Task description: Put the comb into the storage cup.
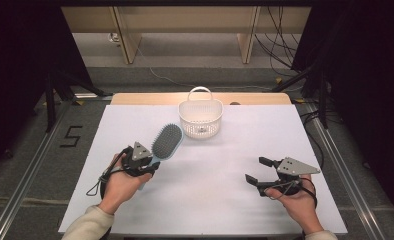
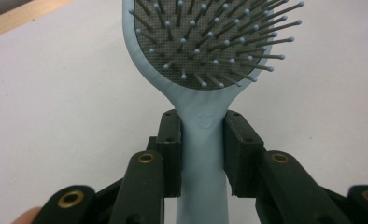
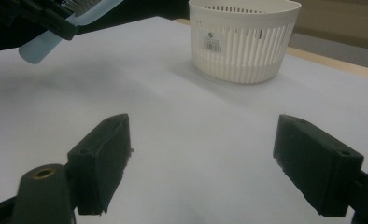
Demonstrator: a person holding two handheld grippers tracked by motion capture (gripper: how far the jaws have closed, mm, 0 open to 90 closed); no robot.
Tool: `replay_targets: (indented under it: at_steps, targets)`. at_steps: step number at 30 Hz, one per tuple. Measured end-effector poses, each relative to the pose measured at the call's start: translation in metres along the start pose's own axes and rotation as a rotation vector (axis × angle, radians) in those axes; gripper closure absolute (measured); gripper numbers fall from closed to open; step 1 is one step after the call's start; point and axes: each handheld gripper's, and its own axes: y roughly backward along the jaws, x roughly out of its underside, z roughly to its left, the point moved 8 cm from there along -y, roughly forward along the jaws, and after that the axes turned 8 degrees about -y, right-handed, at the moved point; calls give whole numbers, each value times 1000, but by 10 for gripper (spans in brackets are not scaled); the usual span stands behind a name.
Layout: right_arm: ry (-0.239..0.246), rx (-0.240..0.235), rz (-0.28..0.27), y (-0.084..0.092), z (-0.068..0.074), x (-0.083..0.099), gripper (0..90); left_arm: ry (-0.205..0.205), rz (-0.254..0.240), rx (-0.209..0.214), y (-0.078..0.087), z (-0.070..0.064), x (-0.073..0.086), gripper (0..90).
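A light blue hairbrush [image 1: 166,141] with a grey bristle pad is held above the white table, its head toward the basket. My left gripper [image 1: 144,165] is shut on its handle [image 2: 202,154]; both pads press the sides of the handle just below the brush head [image 2: 205,37]. A white slotted basket [image 1: 200,118] with a loop handle stands at the table's far middle, also seen in the right gripper view [image 3: 244,39]. My right gripper [image 1: 258,170] hovers low over the right side of the table, jaws wide open with nothing between them [image 3: 201,163].
The white table top [image 1: 225,165] has a wooden strip along its far edge [image 1: 155,98]. Black stands and cables flank the table on both sides. A floor marking reading 5 [image 1: 71,136] lies left of the table.
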Motion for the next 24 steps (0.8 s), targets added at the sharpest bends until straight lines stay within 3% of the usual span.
replay_targets:
  at_steps: [21, 24]
  targets:
    - [0, 1, 0, 0, 0, 0, 200, 22, -106, -30, 2, 7, -11, 699]
    - [-1, 1, 0, 0, 0, 0, 200, 24, -113, -19, 2, 7, -12, 699]
